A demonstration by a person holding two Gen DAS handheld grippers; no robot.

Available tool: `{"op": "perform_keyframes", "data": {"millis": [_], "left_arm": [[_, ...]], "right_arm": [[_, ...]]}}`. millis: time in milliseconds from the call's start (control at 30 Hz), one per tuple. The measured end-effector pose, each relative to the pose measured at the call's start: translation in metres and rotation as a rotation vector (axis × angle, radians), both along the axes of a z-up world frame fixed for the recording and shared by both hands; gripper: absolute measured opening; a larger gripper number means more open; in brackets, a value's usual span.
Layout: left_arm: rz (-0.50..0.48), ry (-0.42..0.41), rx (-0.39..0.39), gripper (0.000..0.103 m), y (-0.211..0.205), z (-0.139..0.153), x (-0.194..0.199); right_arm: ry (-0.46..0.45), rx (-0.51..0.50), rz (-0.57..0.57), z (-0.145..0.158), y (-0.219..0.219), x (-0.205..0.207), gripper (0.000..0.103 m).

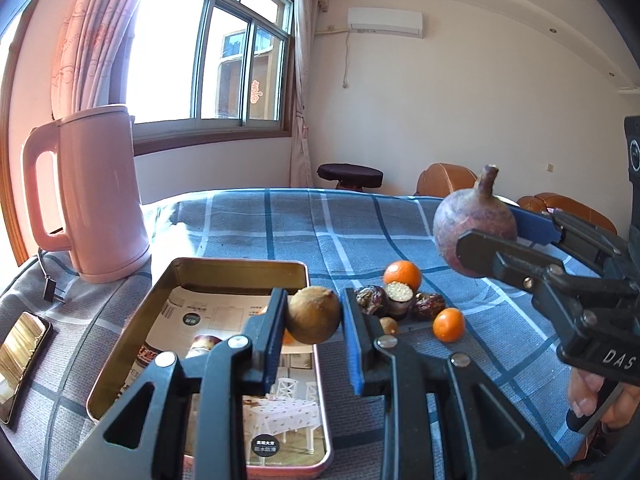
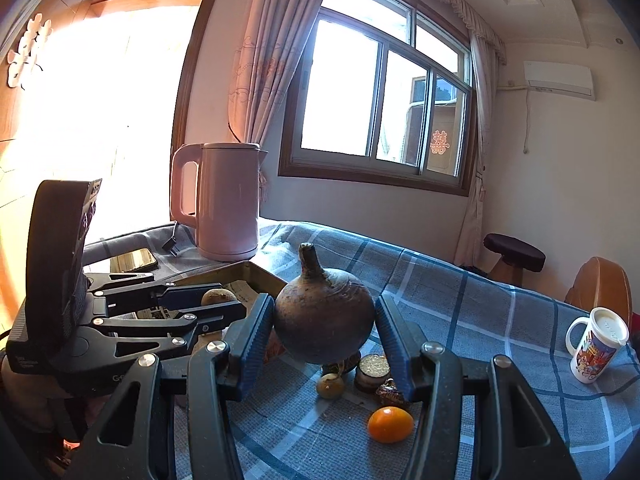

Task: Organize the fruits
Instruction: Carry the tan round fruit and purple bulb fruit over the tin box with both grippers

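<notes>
The left gripper [image 1: 313, 316] clamps a small round brown fruit [image 1: 313, 314] above the near corner of the open metal tin [image 1: 208, 276], while the right gripper [image 2: 324, 322] grips a big purplish stemmed fruit [image 2: 322, 320] held clear of the cloth. Below, 2 oranges [image 1: 402, 274] [image 1: 448, 323], dark dried fruits [image 1: 429, 305] and a cut piece [image 1: 399, 294] cluster on the blue checked tablecloth [image 1: 360, 224], right of the tin. A pink kettle [image 1: 94, 196] stands behind the tin.

Left gripper [image 1: 314, 316] and right gripper [image 2: 324, 320] both clamped, raised.

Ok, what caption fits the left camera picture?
Left tool holds a brown fruit above the tin tray.
</notes>
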State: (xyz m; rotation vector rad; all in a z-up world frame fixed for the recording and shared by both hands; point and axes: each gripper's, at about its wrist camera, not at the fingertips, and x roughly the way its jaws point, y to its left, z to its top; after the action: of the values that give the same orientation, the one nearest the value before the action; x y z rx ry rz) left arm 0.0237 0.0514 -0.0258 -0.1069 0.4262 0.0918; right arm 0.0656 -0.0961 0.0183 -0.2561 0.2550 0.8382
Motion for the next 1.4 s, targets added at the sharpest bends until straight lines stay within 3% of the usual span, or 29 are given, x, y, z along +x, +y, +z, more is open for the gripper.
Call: {"op": "perform_keyframes", "data": {"millis": [667, 1400], "left_arm": [[0.085, 0.081, 0.010, 0.028, 0.047, -0.007, 0.001], [0.122, 0.182, 0.000, 0.028, 0.082, -0.021, 0.013]], "right_arm": [[0.021, -0.065, 0.098, -0.002, 0.053, 0.003, 0.054], [0.136, -0.136, 0.132, -0.045, 0.101, 0.013, 0.054]]}}
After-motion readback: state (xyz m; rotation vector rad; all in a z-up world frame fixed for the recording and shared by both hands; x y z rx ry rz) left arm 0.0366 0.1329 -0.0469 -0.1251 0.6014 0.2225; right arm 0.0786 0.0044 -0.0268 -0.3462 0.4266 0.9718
